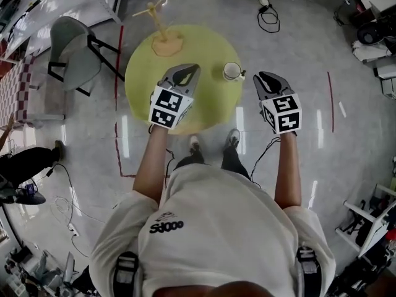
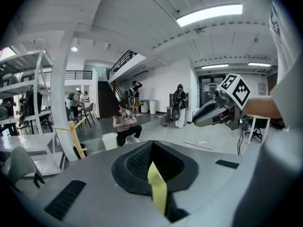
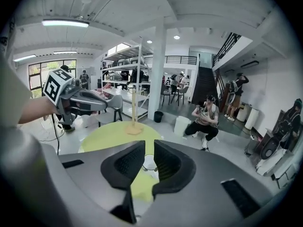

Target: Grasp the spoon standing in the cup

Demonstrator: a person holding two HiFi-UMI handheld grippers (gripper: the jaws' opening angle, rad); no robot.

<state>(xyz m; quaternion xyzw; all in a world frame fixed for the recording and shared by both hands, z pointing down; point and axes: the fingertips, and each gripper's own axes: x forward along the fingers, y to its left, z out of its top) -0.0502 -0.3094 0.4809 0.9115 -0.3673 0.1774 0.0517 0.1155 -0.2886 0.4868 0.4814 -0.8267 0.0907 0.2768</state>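
A chair (image 1: 74, 51) stands on the floor left of the table (image 1: 145, 73), well apart from the work and w/o any role in it.

On the far side of the table is a wooden stand (image 1: 166, 44), also not involved. It is well apart from the cup, so it does not block the approach.

The left gripper (image 1: 185, 73) hangs over the near part of the table, left of the cup. In the left gripper view its jaws (image 2: 151, 148) are together, pads touching, nothing btw them. I think it is kept closed because it has no job now; it waits aside and leaves the way to the cup free.

The cup (image 1: 232, 71) stands upright near the table's right edge, i.e. on the side of the right hand, so this hand is the natural one for the grasp. The spoon should stand inside it, but it is too small to make out in any view.

The right gripper (image 1: 265, 79) is just right of the cup, not touching it, pointed forward and down. Its jaws (image 3: 149, 148) are apart, a narrow gap, and the cup (image 3: 149, 163) shows through this gap, further on. So the gap is probably aimed at the cup in order to take the thin handle. Nothing is held yet.
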